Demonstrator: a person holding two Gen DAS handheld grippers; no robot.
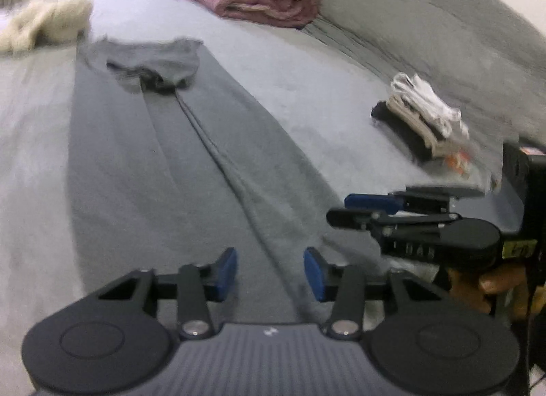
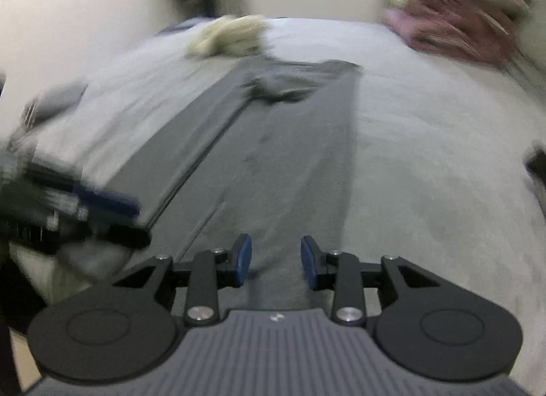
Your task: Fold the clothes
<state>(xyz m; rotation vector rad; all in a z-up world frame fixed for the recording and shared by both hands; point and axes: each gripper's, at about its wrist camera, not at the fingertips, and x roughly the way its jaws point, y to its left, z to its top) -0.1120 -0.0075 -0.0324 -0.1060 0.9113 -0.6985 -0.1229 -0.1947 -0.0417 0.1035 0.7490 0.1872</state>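
My left tool (image 1: 270, 271) and right tool (image 2: 276, 266) both hang spread, pinching nothing, over the near end of the grey trousers (image 1: 191, 157) lying flat along the bed (image 1: 307, 65). I can read no writing; the print is blurred.

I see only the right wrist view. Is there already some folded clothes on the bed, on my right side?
Observer: Yes. The left wrist view shows a small stack of folded clothes on the bed, right of the grey trousers.
Operator: What is in the stack?
Observer: A dark piece at the bottom and light pieces above.
Operator: Does the right gripper hold anything?
Observer: No. The right gripper appears there from the side, jaws apart, with nothing between them.
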